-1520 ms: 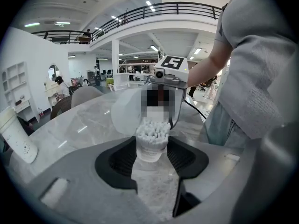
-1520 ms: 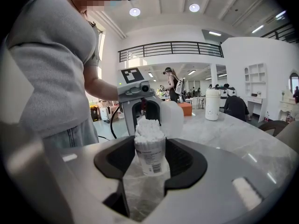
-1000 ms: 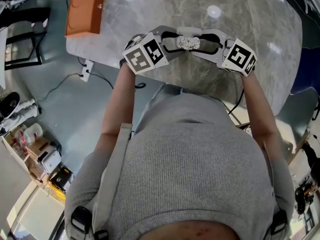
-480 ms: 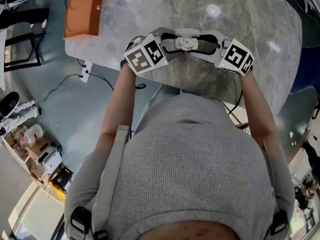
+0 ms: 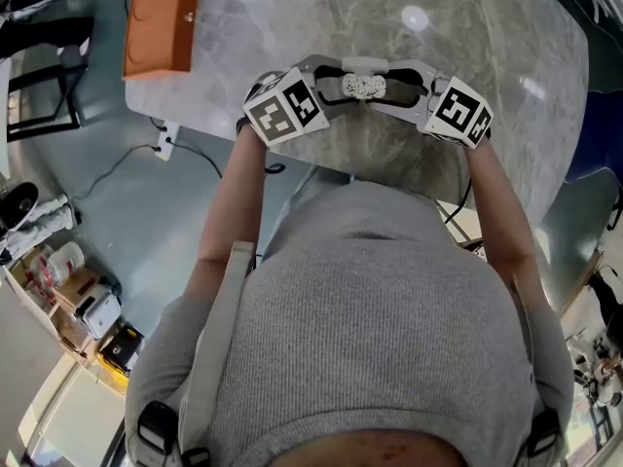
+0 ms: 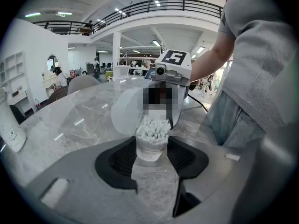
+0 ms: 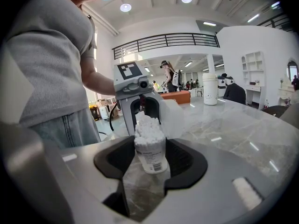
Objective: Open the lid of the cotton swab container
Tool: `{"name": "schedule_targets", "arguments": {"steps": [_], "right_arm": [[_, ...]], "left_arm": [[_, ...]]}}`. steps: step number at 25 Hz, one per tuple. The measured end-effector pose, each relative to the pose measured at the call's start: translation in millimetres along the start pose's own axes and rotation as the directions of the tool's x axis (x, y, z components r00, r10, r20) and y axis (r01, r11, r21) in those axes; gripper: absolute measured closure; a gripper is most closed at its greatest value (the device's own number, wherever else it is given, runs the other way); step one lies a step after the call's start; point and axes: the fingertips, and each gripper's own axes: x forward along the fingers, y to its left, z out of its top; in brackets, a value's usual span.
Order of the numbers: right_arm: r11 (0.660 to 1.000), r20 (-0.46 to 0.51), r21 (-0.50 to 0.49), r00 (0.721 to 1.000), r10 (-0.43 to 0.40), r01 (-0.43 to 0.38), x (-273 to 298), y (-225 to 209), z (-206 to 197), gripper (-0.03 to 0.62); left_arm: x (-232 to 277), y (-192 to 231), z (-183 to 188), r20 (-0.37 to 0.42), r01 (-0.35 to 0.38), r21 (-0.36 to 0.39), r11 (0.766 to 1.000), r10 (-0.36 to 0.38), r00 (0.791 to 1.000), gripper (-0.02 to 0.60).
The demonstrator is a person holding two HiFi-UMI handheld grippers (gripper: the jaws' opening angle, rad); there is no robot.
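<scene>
The small clear plastic cotton swab container (image 5: 365, 86) sits between the 2 tools near the close edge of the grey marble tabletop (image 5: 487, 27). Whether its base rests on the stone or hangs just above it, I cannot tell. The left hand-held gripper (image 5: 343, 85) is clamped on its lower body, pads against both sides. The right hand-held gripper (image 5: 389, 87), coming from the opposite side, looks closed on the same body.

The translucent round lid (image 6: 125, 112) is swung back on the side away from the person, and the white cotton swabs (image 6: 152, 129) stand bare at the top. The opening therefore looks done. What seems left is to set the container steady and release both grips without tipping it.
</scene>
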Motion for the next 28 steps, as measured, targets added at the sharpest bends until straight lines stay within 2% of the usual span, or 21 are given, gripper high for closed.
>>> {"name": "schedule_targets", "arguments": {"steps": [11, 16, 19, 23, 28], "right_arm": [[1.000, 0.015, 0.011, 1.000, -0.010, 0.010, -0.5, -2.4, -3.1, 0.388], [0.999, 0.010, 0.020, 1.000, -0.030, 0.030, -0.1, -2.9, -3.4, 0.385], [0.998, -0.010, 0.021, 0.998, -0.056, 0.056, 2.1, -3.4, -7.1, 0.376], [0.994, 0.015, 0.032, 0.995, -0.102, 0.102, -5.1, -3.0, -6.0, 0.358], [0.983, 0.061, 0.062, 0.982, -0.179, 0.175, -19.4, -4.0, -3.1, 0.355]], "left_arm": [[2.8, 1.3, -0.7, 0.006, 0.008, -0.004, 1.000, -0.008, 1.000, 0.374], [2.6, 3.0, 0.8, 0.035, 0.004, -0.067, 0.998, -0.001, 0.999, 0.365], [1.3, 4.8, -2.9, 0.062, -0.015, -0.108, 0.994, 0.022, 0.998, 0.351], [-2.4, 1.6, -6.7, 0.086, -0.045, -0.116, 0.992, 0.055, 0.995, 0.348], [-16.9, 4.8, -4.0, 0.161, -0.143, -0.126, 0.982, 0.162, 0.973, 0.348]]}}
